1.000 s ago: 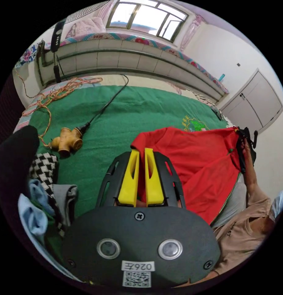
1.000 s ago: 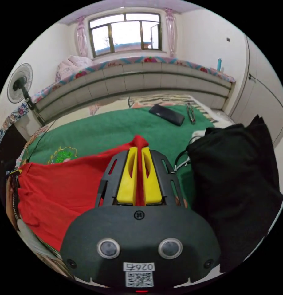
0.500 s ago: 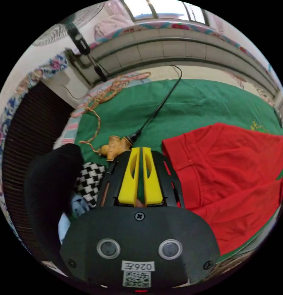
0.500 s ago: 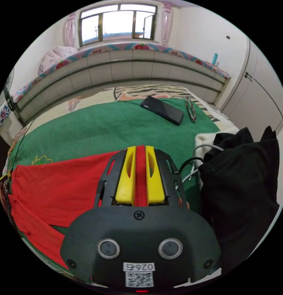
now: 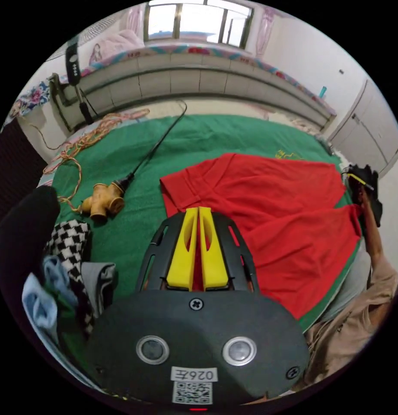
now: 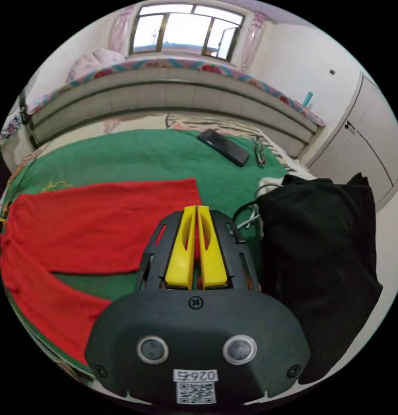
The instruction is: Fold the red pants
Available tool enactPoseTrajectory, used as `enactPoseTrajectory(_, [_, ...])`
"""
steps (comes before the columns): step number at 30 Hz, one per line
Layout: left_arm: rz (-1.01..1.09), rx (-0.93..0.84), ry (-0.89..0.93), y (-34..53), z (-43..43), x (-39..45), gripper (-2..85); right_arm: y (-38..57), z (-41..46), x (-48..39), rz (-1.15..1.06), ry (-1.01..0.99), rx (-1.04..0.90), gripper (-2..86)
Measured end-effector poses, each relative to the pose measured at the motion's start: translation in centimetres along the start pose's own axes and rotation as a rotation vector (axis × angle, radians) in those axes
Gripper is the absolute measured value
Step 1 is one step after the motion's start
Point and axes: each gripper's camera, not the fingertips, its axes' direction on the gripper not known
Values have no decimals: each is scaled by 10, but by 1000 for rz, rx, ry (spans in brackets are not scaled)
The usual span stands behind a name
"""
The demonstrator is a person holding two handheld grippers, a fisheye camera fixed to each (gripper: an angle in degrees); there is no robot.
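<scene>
Since a second ago the red pants (image 5: 289, 207) have come down from hanging in the air between the two grippers and now lie spread flat on the green blanket (image 5: 199, 138), waist toward the left and the two legs running to the right. In the right gripper view the legs part into a narrow V, with green showing between the far leg (image 6: 108, 212) and the near leg (image 6: 47, 302).

The left gripper (image 5: 198, 246) is clenched, its yellow jaws nearly touching, with a sliver of red cloth showing between them at the near waist corner; it looks to be gripping that edge, though how firmly is hard to tell. The right gripper (image 6: 196, 250) is likewise closed to a thin gap over the near leg's end, with red visible between the jaws, so it appears to pinch the hem.

The step in hand seems to be the lay-out just before the first fold. The next move likely calls for lifting the near leg by waist and hem together and carrying it away from the person onto the far leg, edges matched.

To the left lie a yellow plug adapter (image 5: 99, 201) with its black cable and a heap of other clothes (image 5: 65, 268); to the right a black garment (image 6: 319, 268) sits close beside the hems, with a phone (image 6: 222, 147) farther off.
</scene>
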Motion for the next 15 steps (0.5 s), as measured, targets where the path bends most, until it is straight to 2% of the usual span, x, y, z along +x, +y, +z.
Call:
enactPoseTrajectory(2, [-10,156,75,41,-55,0,-6,27,-42,4,-16,-44,62,-11])
enactPoseTrajectory(5, [-33,270,100,103,-107,2,3,80,-107,3,-38,-72,153,-11])
enactPoseTrajectory(9, [-51,246,41,172,-137,7,40,144,-162,-2,-54,-33,199,-11])
enactPoseTrajectory(11, [-71,190,13,211,-145,9,55,162,-174,-6,-73,-80,199,-3])
enactPoseTrajectory(15, [-105,158,4,250,-156,6,81,170,-165,-31,-210,-213,61,68])
